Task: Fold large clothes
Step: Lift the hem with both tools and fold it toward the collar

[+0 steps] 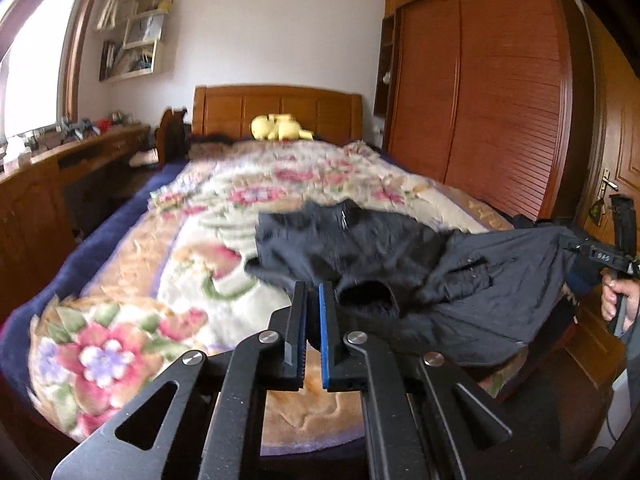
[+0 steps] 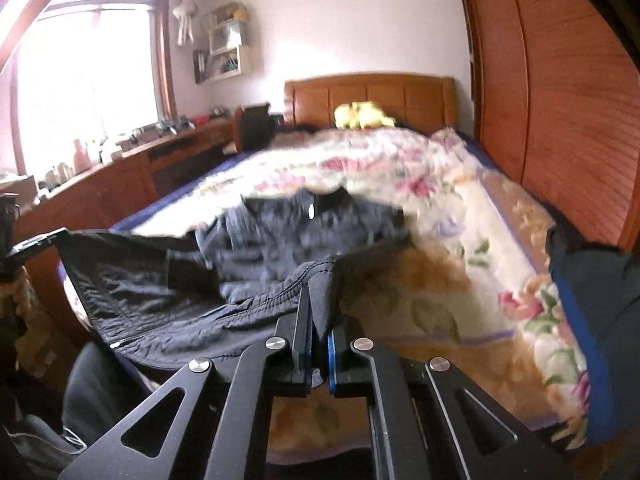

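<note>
Here, crinkled dark jacket [image 1: 460,280] drapes over plush floral blanket [image 1: 180,248].

Daylight enters through the window [image 2: 86,80], which is blown out to white in both views; glare washes over the desk top [image 2: 132,148] beneath it. Room otherwise moderately lit, shadows soft. Motion blur smears the floral blanket [image 1: 168,280] and the dark jacket [image 1: 360,240]; stitching detail is probably unreadable. Strong fisheye bending at the wardrobe [image 1: 500,92], corners vignetted black.
</note>
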Available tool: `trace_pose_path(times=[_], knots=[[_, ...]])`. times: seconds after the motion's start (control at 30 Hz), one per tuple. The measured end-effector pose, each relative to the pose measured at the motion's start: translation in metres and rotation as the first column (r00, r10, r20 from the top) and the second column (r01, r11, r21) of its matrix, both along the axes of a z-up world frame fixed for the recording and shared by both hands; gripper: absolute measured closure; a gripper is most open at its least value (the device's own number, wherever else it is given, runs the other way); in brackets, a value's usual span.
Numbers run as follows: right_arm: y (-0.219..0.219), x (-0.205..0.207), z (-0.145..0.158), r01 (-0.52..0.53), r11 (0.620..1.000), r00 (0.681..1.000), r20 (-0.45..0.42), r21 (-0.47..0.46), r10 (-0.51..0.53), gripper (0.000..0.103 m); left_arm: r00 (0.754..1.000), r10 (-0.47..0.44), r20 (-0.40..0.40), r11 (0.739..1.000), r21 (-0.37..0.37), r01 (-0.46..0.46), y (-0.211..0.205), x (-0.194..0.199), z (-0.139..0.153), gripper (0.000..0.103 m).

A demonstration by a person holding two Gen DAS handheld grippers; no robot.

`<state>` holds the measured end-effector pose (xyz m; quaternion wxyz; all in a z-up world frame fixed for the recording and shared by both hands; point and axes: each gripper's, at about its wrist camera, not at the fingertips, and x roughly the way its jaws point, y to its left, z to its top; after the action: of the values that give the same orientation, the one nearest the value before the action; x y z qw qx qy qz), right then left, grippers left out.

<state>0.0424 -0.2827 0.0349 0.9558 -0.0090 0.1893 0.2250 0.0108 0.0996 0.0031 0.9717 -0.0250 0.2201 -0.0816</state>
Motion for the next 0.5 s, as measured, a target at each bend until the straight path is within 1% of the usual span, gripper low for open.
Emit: trace_pose_path(times=[0.1,0.17,0.23,0.33,0.43,0.5], knots=[[-0.008,-0.024,0.019,-0.004,1.0,0.999,0.05,0.0,0.004,0.099,0.998,0.023,0.057,0.999,0.032,-0.025,0.002,-0.011,0.019,0.098],[-0.013,-0.042,0.029,0.004,1.0,0.996,0.092,-0.012,-0.003,0.099,0.995,0.039,0.09,0.999,0.031,-0.042,0.007,-0.017,0.031,0.098],[-0.023,-0.056,0.04,-0.002,1.0,0.993,0.117,0.015,0.0,0.099,0.992,0.047,0.12,0.998,0.023,-0.05,0.011,-0.024,0.043,0.098],[-0.031,-0.077,0.055,0.0,1.0,0.986,0.168,0.026,-0.005,0.099,0.985,0.044,0.167,0.998,0.04,-0.052,0.009,-0.036,0.059,0.098],[-0.037,-0.098,0.068,0.003,1.0,0.975,0.224,0.022,-0.007,0.099,0.976,0.05,0.212,0.994,0.087,-0.07,0.004,-0.048,0.069,0.098],[-0.041,-0.115,0.072,0.013,1.0,0.967,0.253,0.015,-0.016,0.099,0.973,0.043,0.226,0.995,0.075,-0.061,0.006,-0.054,0.074,0.098]])
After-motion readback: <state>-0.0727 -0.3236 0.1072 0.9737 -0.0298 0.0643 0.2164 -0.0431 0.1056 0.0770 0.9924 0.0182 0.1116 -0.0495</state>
